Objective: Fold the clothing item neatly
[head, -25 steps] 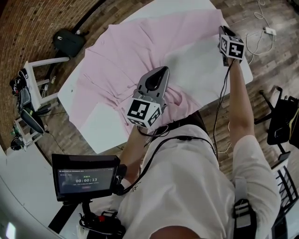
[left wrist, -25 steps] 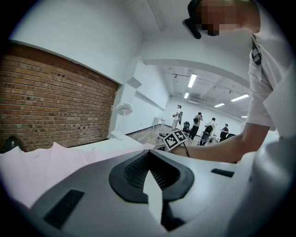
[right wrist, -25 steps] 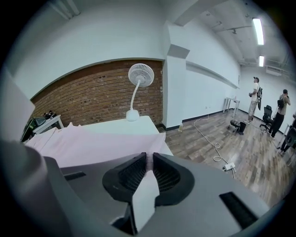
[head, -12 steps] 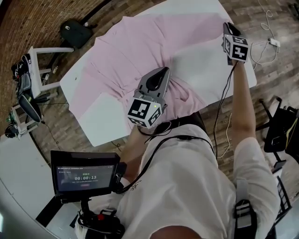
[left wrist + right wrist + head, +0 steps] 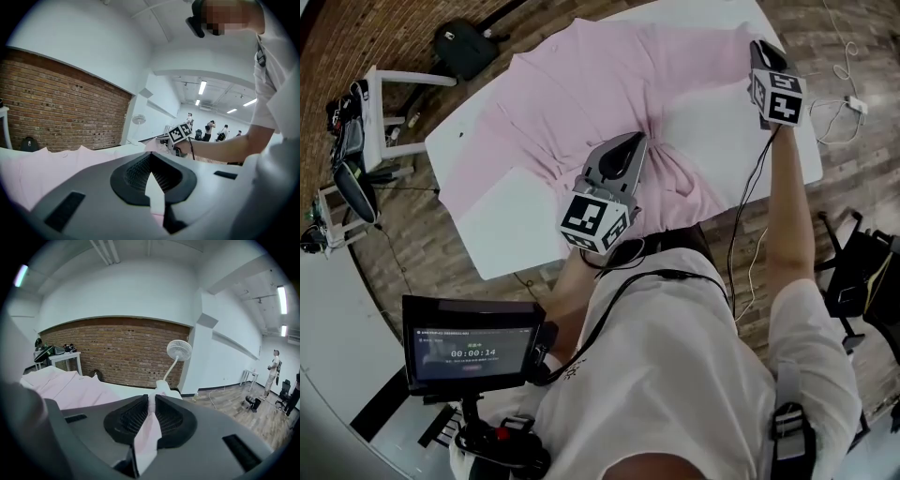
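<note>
- The left tongs (image 5: 152, 177) are pressed fully together, with a thin fold of the pale pink shirt (image 5: 581, 89) pinched between the ribbed black pads.
- In the head view the left tongs (image 5: 630, 142) sit at the near middle of the garment, and creases fan out from their tip across the cloth.
- The right tongs (image 5: 151, 405) are closed on a thicker fold of the same shirt; a strip of pink fabric runs up between the pads and hangs out below them.
- In the head view the right tongs (image 5: 757, 49) are at the far right edge of the garment, well apart from the left pair.
- The shirt lies spread over the white rectangular tabletop (image 5: 502, 234), covering most of its far half and reaching the near edge beside the person's body.
- Compared with a second ago, the cloth is gathered more tightly at the left tongs, and its right edge has been drawn up with the right tongs.
- The bare white patch between the two pairs is smaller than it was.
- The timer on the small black screen (image 5: 473, 352) has advanced by one count.
- A black bag (image 5: 464, 45) lies on the wooden floor beyond the tabletop; its contents cannot be seen.
- A white pedestal fan (image 5: 179, 350) stands before the brick wall (image 5: 117, 355).
</note>
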Action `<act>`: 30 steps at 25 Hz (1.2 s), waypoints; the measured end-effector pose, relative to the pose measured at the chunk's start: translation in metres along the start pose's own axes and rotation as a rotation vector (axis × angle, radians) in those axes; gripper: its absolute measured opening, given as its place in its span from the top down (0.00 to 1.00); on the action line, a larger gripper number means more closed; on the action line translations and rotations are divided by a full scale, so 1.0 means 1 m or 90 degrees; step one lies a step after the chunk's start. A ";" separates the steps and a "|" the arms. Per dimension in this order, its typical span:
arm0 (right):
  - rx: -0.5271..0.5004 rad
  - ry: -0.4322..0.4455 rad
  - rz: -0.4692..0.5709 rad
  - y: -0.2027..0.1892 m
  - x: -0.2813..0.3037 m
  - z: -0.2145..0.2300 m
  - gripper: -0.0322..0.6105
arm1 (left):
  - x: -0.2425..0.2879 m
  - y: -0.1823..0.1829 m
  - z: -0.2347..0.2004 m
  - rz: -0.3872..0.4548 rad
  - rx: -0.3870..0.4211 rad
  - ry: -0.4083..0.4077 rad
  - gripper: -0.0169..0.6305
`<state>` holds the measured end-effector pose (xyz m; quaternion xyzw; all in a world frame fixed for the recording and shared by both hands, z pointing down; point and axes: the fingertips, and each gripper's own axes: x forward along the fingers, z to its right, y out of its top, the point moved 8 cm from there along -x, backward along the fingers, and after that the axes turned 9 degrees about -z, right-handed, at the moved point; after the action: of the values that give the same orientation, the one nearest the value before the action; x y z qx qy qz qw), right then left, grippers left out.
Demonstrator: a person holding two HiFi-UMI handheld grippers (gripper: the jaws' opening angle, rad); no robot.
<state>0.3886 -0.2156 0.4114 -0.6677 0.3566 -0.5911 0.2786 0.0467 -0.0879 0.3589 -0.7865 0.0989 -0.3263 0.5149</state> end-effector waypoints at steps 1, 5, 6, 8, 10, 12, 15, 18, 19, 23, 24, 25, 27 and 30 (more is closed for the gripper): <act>-0.007 0.003 0.004 0.003 -0.001 -0.005 0.87 | -0.002 -0.001 0.000 0.002 -0.001 0.001 0.97; -0.031 0.018 0.016 0.016 -0.004 -0.027 0.87 | -0.013 -0.006 -0.002 0.009 -0.007 0.006 0.97; -0.035 0.022 0.017 0.019 -0.005 -0.032 0.87 | -0.016 -0.008 -0.003 0.009 -0.010 0.008 0.97; -0.044 0.030 0.020 0.025 -0.005 -0.043 0.87 | -0.022 -0.010 -0.006 0.010 -0.015 0.012 0.97; -0.056 0.039 0.021 0.030 -0.004 -0.055 0.87 | -0.028 -0.013 -0.010 0.013 -0.021 0.017 0.97; -0.069 0.049 0.025 0.033 -0.002 -0.066 0.87 | -0.034 -0.018 -0.012 0.019 -0.024 0.025 0.97; -0.082 0.064 0.033 0.040 0.002 -0.084 0.87 | -0.045 -0.024 -0.018 0.028 -0.031 0.041 0.97; -0.095 0.078 0.038 0.055 0.002 -0.105 0.87 | -0.061 -0.025 -0.028 0.030 -0.043 0.055 0.97; -0.100 0.083 0.039 0.060 0.002 -0.112 0.87 | -0.067 -0.025 -0.030 0.031 -0.048 0.059 0.97; -0.115 0.103 0.048 0.073 0.003 -0.142 0.87 | -0.086 -0.032 -0.040 0.036 -0.059 0.076 0.97; -0.120 0.109 0.050 0.076 0.004 -0.150 0.87 | -0.089 -0.033 -0.042 0.037 -0.061 0.080 0.97; -0.125 0.116 0.052 0.078 0.005 -0.158 0.87 | -0.092 -0.035 -0.044 0.039 -0.064 0.084 0.97; -0.133 0.128 0.056 0.082 0.008 -0.172 0.87 | -0.097 -0.037 -0.049 0.041 -0.068 0.091 0.97; -0.143 0.150 0.059 0.087 0.011 -0.197 0.87 | -0.107 -0.041 -0.053 0.044 -0.075 0.104 0.97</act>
<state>0.1820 -0.2657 0.3776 -0.6034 0.4814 -0.6081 0.1854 -0.0756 -0.0565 0.3643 -0.7823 0.1870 -0.3652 0.4688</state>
